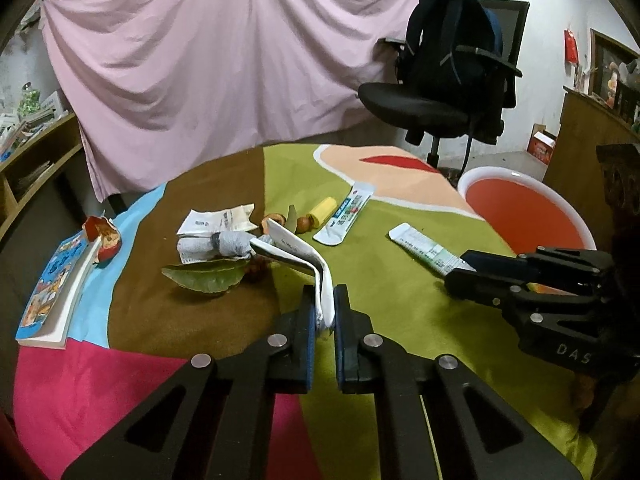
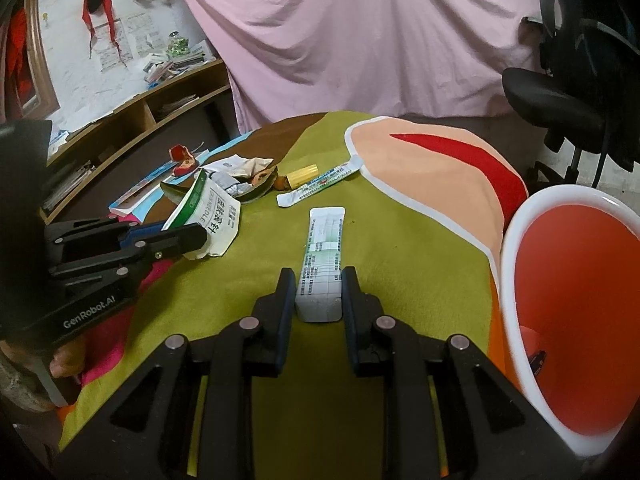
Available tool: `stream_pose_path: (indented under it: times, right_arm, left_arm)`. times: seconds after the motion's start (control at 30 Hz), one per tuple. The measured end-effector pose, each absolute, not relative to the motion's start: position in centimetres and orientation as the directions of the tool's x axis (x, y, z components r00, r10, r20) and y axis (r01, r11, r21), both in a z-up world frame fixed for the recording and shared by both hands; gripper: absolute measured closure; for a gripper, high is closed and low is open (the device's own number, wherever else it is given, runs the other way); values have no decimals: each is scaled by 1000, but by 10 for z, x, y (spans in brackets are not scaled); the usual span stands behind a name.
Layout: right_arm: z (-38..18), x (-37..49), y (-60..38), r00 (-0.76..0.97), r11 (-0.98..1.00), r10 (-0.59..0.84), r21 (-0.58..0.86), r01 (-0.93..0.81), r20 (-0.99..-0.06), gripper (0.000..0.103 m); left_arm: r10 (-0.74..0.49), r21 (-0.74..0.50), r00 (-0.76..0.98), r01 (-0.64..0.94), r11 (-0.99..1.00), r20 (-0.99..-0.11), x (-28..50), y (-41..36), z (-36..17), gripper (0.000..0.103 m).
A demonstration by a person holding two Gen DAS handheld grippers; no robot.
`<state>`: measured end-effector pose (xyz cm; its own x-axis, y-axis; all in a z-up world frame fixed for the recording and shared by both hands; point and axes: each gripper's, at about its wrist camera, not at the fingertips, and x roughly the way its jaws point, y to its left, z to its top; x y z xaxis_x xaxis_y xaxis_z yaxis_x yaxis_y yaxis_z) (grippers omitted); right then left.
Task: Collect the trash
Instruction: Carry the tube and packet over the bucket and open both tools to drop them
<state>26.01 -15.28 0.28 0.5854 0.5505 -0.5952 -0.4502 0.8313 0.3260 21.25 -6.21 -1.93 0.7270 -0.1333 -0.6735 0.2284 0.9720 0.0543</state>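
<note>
My left gripper (image 1: 324, 312) is shut on a white packet with green print (image 1: 298, 254), holding it just above the table; it also shows in the right wrist view (image 2: 212, 216). My right gripper (image 2: 318, 294) is open, its fingers either side of the near end of a long white wrapper (image 2: 324, 252) that lies flat on the green cloth; the wrapper also shows in the left wrist view (image 1: 424, 250). More trash lies behind: crumpled papers (image 1: 216, 232), a green leaf (image 1: 206, 276), a yellow tube (image 1: 322, 210), a white and blue sachet (image 1: 346, 214), nut shells (image 1: 304, 223).
An orange bin with a white rim (image 2: 576, 312) stands at the table's right edge, also in the left wrist view (image 1: 528, 212). A book (image 1: 56, 292) and red fruit peel (image 1: 102, 236) lie at the left. An office chair with a backpack (image 1: 456, 64) stands behind.
</note>
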Motion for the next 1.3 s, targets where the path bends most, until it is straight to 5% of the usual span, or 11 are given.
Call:
stream_pose_path:
  times: [0.17, 0.53, 0.73, 0.97, 1.3]
  right_arm:
    - [15, 248, -161, 653, 843, 536, 303, -444, -536, 52]
    - [62, 201, -217, 868, 880, 449, 274, -388, -212, 52]
    - [75, 184, -252, 928, 905, 355, 290, -312, -109, 52]
    - [73, 182, -301, 957, 902, 271, 376, -213, -107, 52]
    - [52, 190, -348, 958, 888, 187, 454, -69, -220, 52]
  left_arm:
    - [-153, 33, 774, 219, 975, -615, 203, -65, -4, 97]
    - [-270, -26, 875, 284, 959, -403, 183, -99, 44, 97]
    - [-349, 16, 880, 374, 927, -322, 177, -140, 61, 97]
    - [-435, 28, 833, 472, 881, -343, 190, -192, 58, 97]
    - [-498, -17, 738, 552, 833, -456, 212, -239, 41, 97]
